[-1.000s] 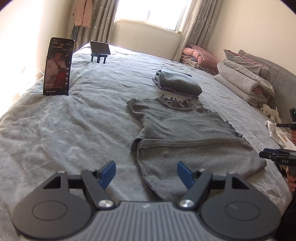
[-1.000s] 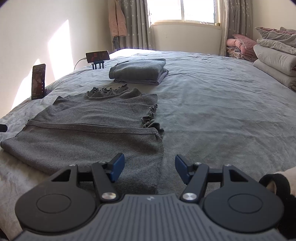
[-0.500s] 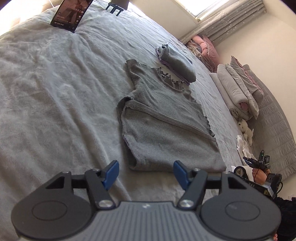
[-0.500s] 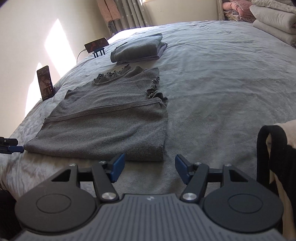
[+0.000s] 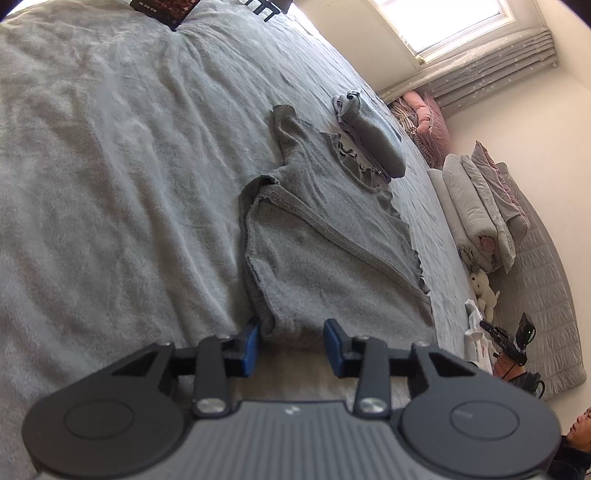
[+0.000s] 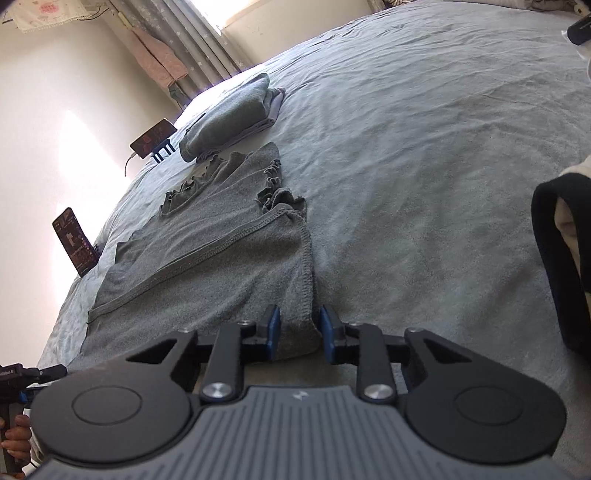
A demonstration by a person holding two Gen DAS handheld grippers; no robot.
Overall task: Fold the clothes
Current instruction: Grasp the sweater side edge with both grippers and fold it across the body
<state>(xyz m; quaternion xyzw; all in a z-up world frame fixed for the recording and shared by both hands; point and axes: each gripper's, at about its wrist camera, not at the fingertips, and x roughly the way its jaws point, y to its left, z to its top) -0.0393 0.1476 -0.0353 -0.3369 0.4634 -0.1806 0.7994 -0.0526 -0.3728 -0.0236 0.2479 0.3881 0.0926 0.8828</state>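
Big bed [image 5: 110,184] w/ a rumpled grey blanket fills most of both views; cream walls, a bright window [image 5: 454,22] w/ grey curtains [image 6: 192,48] at the far end, a pink garment [image 6: 155,55] hanging beside them. Grey top [image 5: 325,251] lies flat near the bed's near edge, lower half folded up over the body so the hem seam runs across the middle, frilled neck pointing twd the window. Left gripper [image 5: 291,345] sits at the near left corner of the fold: jaws narrow and closing, cloth corner between the blue pads, but can't tell if they press on it yet. Right gripper [image 6: 299,334] at the near right corner, same story: jaws closing w/ the corner of the fold between them, gap looks nearly filled, contact unclear. Just beyond the neck sits a folded stack of clothes [image 6: 229,114], close to touching the frill in the left wrist view. Two phones on the window-left side: one propped upright [image 6: 75,242] near the bed edge, one on a small stand [image 6: 153,138] further back, cable trailing. Folded quilts [image 5: 476,206] and pink pillows [image 5: 424,125] are piled along the opposite side, w/ a small plush toy [image 5: 484,291] below them. Blanket to the right of the top is bare and wide; left of it is also bare up to the phones.
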